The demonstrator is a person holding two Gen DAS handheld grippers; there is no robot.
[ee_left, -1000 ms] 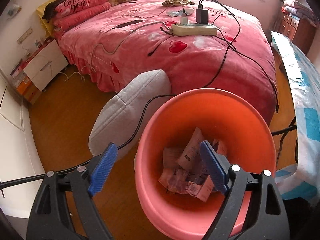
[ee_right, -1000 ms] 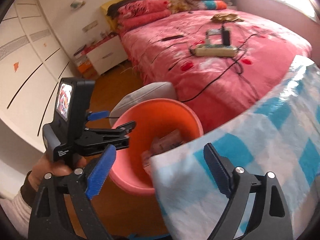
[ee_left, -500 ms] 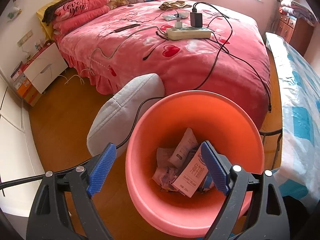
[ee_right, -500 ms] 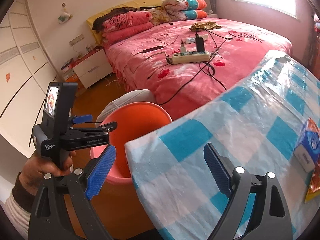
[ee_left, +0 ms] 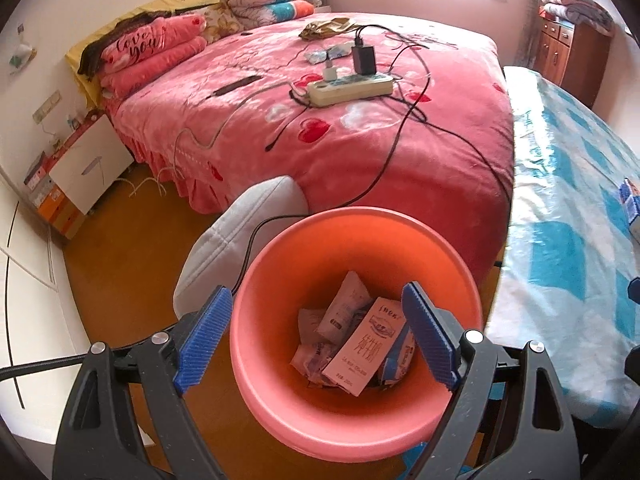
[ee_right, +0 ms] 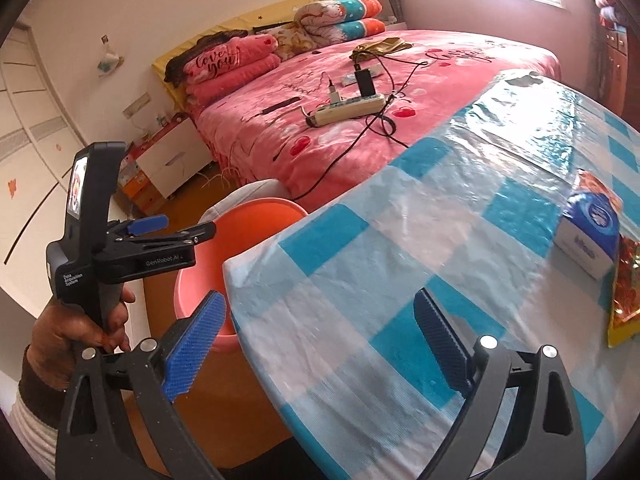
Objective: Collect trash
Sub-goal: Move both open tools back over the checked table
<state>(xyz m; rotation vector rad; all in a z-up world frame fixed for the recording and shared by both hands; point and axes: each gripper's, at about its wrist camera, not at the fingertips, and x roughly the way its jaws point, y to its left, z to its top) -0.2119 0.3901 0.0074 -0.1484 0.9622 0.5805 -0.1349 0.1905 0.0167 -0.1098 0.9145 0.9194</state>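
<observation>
Swung right gripper (ee_right: 316, 344) from orange bin (ee_right: 256, 216) over checkered table (ee_right: 400, 240); jaws opening, empty, for blue box (ee_right: 588, 232) and snack bag (ee_right: 626, 284) at 2 o'clock. Left gripper (ee_left: 316, 340) spread, empty, above bin's cartons (ee_left: 364, 352).

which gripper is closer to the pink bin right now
Left. The left gripper hangs right over the pink bin, jaws open and empty. The right gripper, jaws opening, is over the checked table beside it.

Right gripper (ee_right: 316, 344) now swung off the bin (ee_left: 356, 316) onto the checked table (ee_right: 400, 280), jaws opening, nothing btwn; tissue box (ee_right: 588, 236) + snack bag (ee_right: 626, 284) come into view far right.
</observation>
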